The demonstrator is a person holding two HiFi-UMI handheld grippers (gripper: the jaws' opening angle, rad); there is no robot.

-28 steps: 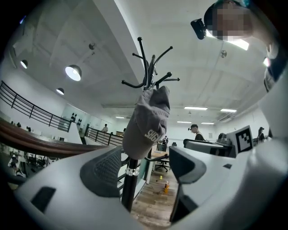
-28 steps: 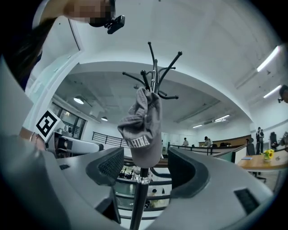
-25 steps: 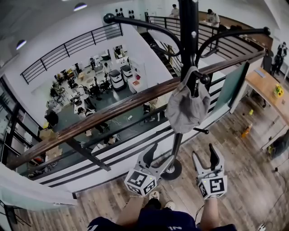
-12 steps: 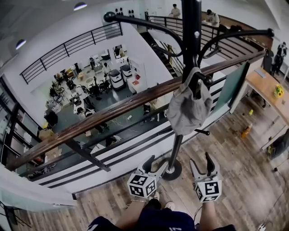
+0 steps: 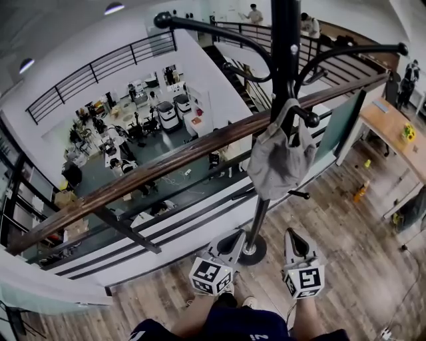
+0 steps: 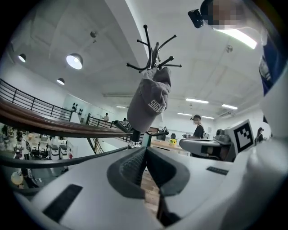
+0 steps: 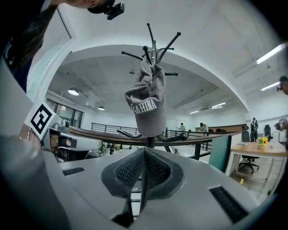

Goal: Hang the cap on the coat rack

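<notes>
Closest to me, my left claw (image 5: 234, 238) (image 6: 145, 151) and my right claw (image 5: 297, 234) (image 7: 144, 150) sit low in front of my dark trousers (image 5: 219, 326), side by side above the brown wood-plank floor (image 5: 359, 266). Each has its two grey jaws pressed flat together, the ribbed pads meeting along one seam, and neither pinches anything. Their marker cubes face up at me. In the head view the left claw's tips lie just beside the round black base (image 5: 253, 250) of the coat rack. The right claw stands a little to the right of it, apart from the pole.

Above both claws and clear of them, the soft grey fabric cap with white lettering (image 5: 279, 158) (image 6: 149, 99) (image 7: 146, 104) hangs on the tall black metal coat rack (image 5: 285, 60) (image 6: 152, 49) (image 7: 153, 45). Its back is caught over a short ball-tipped hook (image 5: 310, 118) on the pole. The crown droops down against the pole, below the long curved upper arms.

Just behind the rack runs the dark wooden handrail (image 5: 166, 164) of a railing with black bars. Off to the right on my floor, a light wooden desk (image 5: 389, 130) carries something yellow (image 5: 409, 133). Farther off, past the railing, a lower floor (image 5: 133, 133) is crowded with equipment, and small figures of people (image 5: 253, 13) stand on the far walkway
</notes>
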